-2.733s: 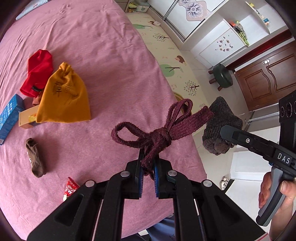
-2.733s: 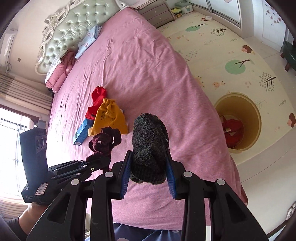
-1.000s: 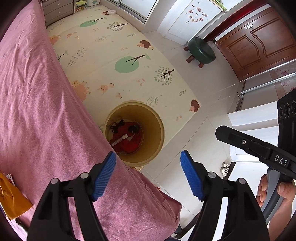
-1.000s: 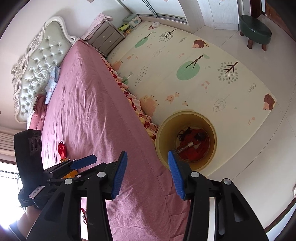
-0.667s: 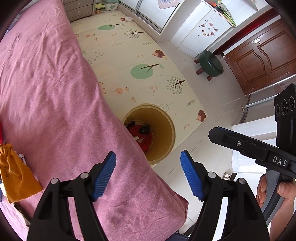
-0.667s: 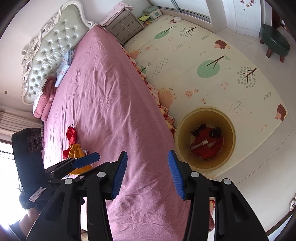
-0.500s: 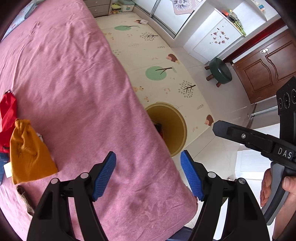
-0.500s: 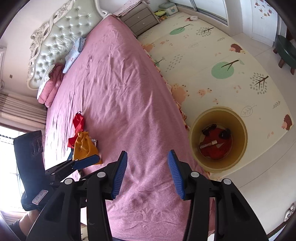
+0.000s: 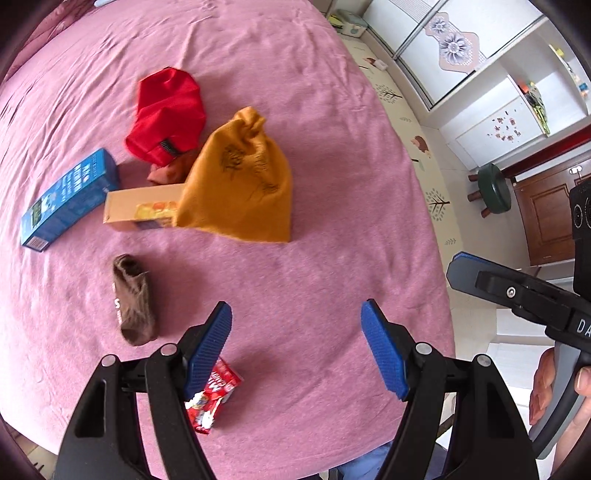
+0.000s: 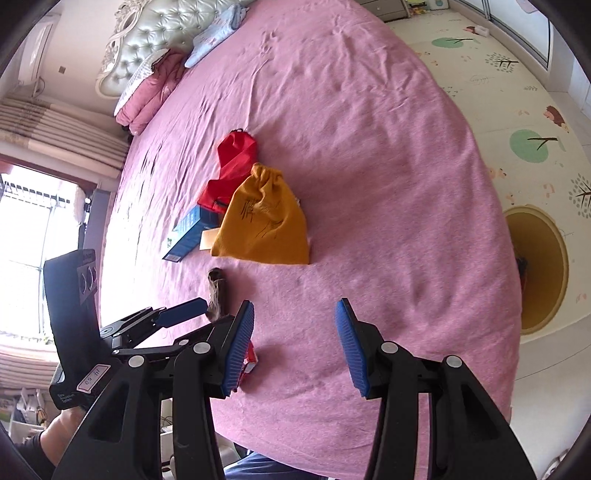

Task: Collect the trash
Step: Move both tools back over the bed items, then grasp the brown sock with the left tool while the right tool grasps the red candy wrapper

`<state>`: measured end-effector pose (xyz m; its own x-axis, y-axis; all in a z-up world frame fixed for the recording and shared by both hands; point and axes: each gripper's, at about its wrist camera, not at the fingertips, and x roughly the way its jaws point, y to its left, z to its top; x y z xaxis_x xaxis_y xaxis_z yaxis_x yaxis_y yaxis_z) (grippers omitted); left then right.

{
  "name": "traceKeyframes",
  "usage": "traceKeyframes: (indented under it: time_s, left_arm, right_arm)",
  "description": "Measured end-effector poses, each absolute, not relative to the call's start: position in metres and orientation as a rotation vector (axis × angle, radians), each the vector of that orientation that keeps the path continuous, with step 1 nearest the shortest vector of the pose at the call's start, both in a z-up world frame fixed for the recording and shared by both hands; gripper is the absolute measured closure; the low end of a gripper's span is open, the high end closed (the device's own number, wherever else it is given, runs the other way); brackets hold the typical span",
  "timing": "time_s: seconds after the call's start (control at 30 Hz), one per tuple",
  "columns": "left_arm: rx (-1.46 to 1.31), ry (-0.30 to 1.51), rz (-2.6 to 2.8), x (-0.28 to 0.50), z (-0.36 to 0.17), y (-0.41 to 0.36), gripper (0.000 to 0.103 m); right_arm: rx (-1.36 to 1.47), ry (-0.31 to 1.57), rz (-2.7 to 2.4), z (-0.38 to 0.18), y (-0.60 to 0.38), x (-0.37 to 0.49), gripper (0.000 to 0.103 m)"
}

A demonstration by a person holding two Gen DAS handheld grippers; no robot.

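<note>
On the pink bed point(image 9: 332, 110) lie a yellow drawstring bag point(image 9: 240, 184), a red bag point(image 9: 166, 114), a blue box point(image 9: 66, 199), an orange box point(image 9: 144, 212), a brown sock point(image 9: 133, 299) and a red candy wrapper point(image 9: 210, 395). My left gripper point(image 9: 295, 347) is open and empty above the bed's near edge, with the wrapper under its left finger. My right gripper point(image 10: 295, 347) is open and empty over the bed. The yellow bag point(image 10: 262, 221), the sock point(image 10: 218, 291) and the yellow bin point(image 10: 539, 269) on the floor show in the right wrist view.
A patterned play mat point(image 10: 517, 92) covers the floor right of the bed. A green stool point(image 9: 493, 188) and a brown door point(image 9: 546, 221) stand at the right. Pillows point(image 10: 155, 85) and a tufted headboard point(image 10: 159, 22) are at the far end. A window point(image 10: 26, 229) is at the left.
Both grippers let go of the dark cloth items they held and are now open and empty. They swung from over the bin back toward the items on the bed.
</note>
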<state>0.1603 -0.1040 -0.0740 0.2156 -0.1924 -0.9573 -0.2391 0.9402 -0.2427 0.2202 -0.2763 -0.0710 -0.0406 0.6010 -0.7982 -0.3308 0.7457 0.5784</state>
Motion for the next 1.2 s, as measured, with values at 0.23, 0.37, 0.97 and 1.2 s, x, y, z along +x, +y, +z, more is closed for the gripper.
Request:
traceKeyframes:
  time_s: [0.23,0.37,0.97,1.2]
  left_arm:
    - [-0.415,1.380,0.106,0.123,-0.091,-0.045,0.031]
    - [-0.429,1.411,0.132,0.109,-0.111,-0.018,0.031]
    - [-0.324,1.541,0.113,0.115,-0.197,0.023,0.031]
    - [-0.285,1.566,0.121,0.125,-0.218,0.018,0.029]
  right_arm:
    - [0.218,1.476,0.767,-0.091,-0.229,0.181,0.057]
    - [0.223,1.505,0.749,-0.107,-0.208,0.160,0.057]
    - [0.291,1.625,0.585,-0.177,-0.186,0.096,0.055]
    - [0.310,1.665,0.564,-0.194,-0.181,0.085,0.053]
